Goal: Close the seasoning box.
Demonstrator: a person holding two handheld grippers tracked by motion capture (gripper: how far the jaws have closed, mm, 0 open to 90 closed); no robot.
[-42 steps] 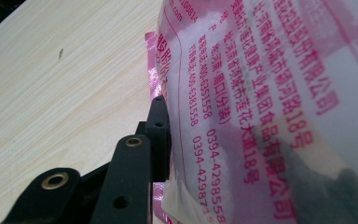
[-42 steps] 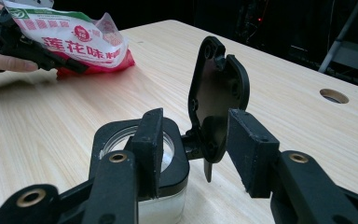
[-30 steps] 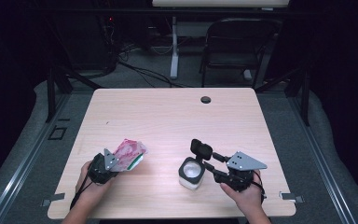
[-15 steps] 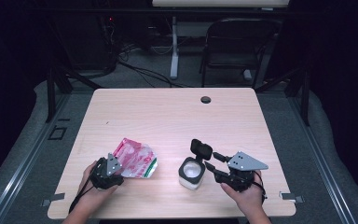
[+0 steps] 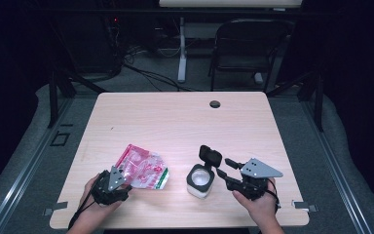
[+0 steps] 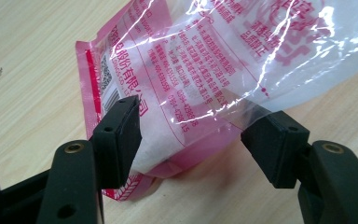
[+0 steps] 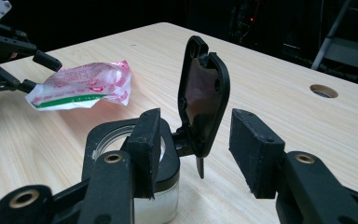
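left gripper (image 6: pixel 191 135) view: jaws apart, clear of pouch (image 6: pixel 205 60)

One pink printed plastic pouch (image 5: pixel 142 169). One clear jar (image 5: pixel 199 181), one black hinged lid (image 5: pixel 210 156) standing open. Two hand-held grippers: left gripper (image 5: pixel 119 177), right gripper (image 5: pixel 224 171). One table (image 5: pixel 175 122), one cable hole (image 5: pixel 215 104). One chair (image 5: pixel 246 44) behind.

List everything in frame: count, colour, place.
plastic bag: 1, pink and clear with red print, lying on the near left of the table, one end between the left jaws
jar: 1, clear with black rim, hinged black lid flipped up, near centre-right
table: 1, light wood, round cable hole at far edge
chair: 1, dark, behind table
left gripper: 1, black, open, jaws just opened off the bag
right gripper: 1, black, open, at the jar's lid
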